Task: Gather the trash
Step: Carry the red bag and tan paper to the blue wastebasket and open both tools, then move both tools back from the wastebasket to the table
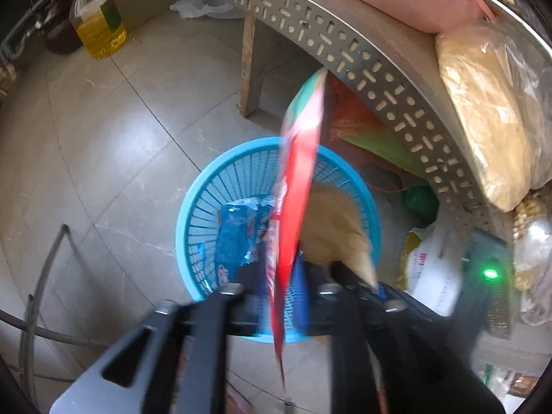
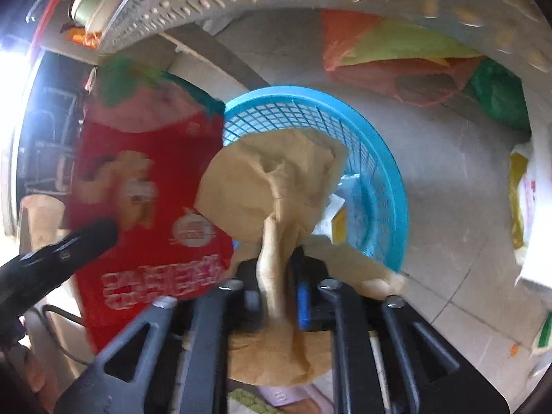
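Note:
A blue plastic waste basket (image 1: pixel 193 227) stands on the tiled floor, with a blue wrapper (image 1: pixel 238 234) inside. My left gripper (image 1: pixel 276 279) hangs over its near rim with its jaws apart. A red snack bag (image 1: pixel 296 179) stands edge-on between them, blurred, and the pads do not seem to press on it. My right gripper (image 2: pixel 276 293) is also open above the basket (image 2: pixel 383 186). A crumpled brown paper (image 2: pixel 269 179) has a twisted strip running down between its fingers, with a gap on the blue pad's side. The red snack bag (image 2: pixel 148 207) shows to its left.
A perforated metal shelf edge (image 1: pixel 345 45) curves over the basket, and a wooden leg (image 1: pixel 248 65) stands behind it. Orange and green bags (image 2: pixel 396 55) and a white sack (image 1: pixel 431 276) lie under the shelf. A yellow oil bottle (image 1: pixel 98 24) is far left. A cable (image 1: pixel 45 265) crosses the floor.

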The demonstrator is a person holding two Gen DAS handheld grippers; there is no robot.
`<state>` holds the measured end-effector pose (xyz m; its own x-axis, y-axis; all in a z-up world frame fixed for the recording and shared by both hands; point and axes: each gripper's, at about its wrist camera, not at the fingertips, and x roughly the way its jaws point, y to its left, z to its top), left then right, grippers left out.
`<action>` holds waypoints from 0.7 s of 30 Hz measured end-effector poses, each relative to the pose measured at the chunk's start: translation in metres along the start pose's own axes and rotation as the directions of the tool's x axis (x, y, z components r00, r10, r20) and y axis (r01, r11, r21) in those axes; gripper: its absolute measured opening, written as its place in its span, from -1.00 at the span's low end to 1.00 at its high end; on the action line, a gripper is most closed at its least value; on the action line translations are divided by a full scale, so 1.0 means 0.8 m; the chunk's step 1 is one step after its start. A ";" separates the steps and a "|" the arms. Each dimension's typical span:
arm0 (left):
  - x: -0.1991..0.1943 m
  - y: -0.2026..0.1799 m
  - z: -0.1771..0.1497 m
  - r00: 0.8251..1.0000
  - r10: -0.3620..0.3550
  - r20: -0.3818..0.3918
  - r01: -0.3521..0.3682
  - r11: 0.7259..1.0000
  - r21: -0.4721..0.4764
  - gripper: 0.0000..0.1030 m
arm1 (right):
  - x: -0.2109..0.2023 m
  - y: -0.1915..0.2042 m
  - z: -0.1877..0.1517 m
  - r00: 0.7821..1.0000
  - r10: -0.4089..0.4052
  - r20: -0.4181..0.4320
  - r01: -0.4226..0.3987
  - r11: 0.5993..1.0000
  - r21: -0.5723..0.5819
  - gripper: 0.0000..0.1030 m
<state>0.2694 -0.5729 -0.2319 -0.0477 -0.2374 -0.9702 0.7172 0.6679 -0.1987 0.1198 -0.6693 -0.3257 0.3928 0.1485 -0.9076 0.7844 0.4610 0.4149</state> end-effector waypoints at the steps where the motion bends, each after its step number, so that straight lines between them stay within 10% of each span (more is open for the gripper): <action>1: -0.004 0.003 0.001 1.000 -0.019 0.003 0.019 1.000 -0.018 -0.19 | 0.000 -0.001 0.000 1.000 0.001 0.003 -0.001 1.000 -0.008 -0.08; 21: -0.218 0.023 -0.050 0.956 -0.182 0.232 0.193 0.981 -0.024 0.24 | -0.082 -0.010 -0.044 0.982 0.028 0.187 -0.013 0.997 -0.080 0.14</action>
<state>0.2628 -0.4912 -0.0717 -0.0149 -0.5121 -0.8588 0.6779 0.6261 -0.3852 0.0708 -0.6516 -0.2719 0.4976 -0.0052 -0.8674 0.7383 0.5274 0.4204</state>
